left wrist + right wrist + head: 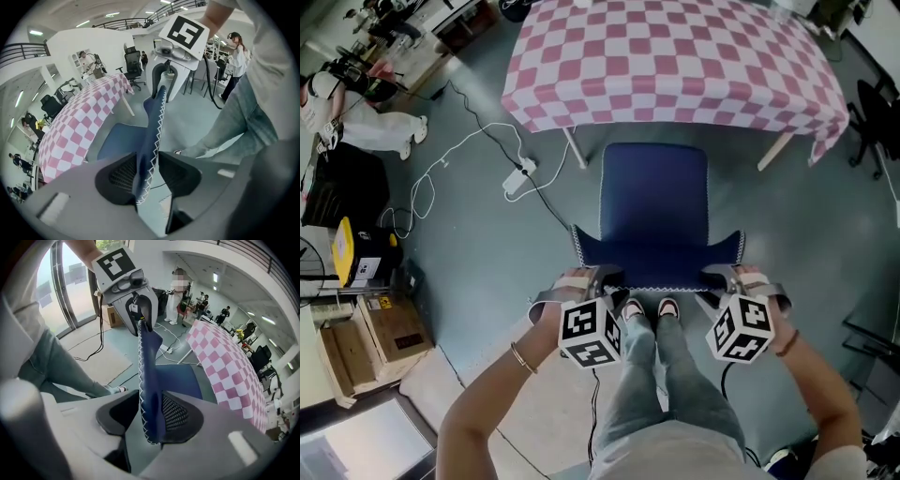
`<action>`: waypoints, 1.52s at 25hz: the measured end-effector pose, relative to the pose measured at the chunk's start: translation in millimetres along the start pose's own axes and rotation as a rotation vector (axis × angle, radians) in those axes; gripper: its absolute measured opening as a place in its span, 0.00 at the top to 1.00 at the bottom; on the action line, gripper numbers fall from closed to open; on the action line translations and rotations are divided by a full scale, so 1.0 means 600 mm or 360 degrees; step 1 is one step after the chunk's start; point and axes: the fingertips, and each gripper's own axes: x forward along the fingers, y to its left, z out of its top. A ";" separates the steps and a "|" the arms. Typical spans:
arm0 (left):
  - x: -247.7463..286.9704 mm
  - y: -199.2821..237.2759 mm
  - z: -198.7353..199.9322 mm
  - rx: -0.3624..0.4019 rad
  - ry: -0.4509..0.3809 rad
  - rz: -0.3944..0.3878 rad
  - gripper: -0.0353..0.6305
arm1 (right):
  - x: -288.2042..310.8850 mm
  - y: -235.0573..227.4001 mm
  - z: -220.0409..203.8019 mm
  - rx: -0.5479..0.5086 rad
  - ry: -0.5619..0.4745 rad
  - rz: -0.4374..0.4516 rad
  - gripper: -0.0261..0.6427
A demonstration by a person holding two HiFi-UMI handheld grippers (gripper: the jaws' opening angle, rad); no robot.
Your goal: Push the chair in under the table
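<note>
**Blue backrest (656,248) between both pairs of jaws**

Left gripper (605,281) and right gripper (722,278) straddle the backrest's top corners, jaws apart with its stitched edge between them. Beyond the backrest, the chair (654,187) stands just before the checked table (675,66).

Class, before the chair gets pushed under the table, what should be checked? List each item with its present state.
1. left gripper astride backrest: ok.
2. right gripper astride backrest: ok.
3. fingers clamped on backrest: not ok, gaps show.
4. chair lined up between table legs: ok.
5. power strip cable clear of the chair's feet: cannot tell, feet hidden.
</note>
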 end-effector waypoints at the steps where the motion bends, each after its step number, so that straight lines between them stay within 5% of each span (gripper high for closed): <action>1: 0.005 0.002 -0.001 -0.0002 0.0004 -0.0004 0.73 | 0.005 -0.002 -0.002 0.0012 0.0009 0.0000 0.76; 11: 0.046 0.004 -0.011 -0.0043 0.0062 -0.0062 0.76 | 0.039 -0.006 -0.006 0.0143 0.0092 0.0111 0.77; 38: 0.060 0.046 0.021 -0.0148 0.0071 0.0050 0.76 | 0.040 -0.066 -0.023 0.0255 0.0093 -0.0085 0.78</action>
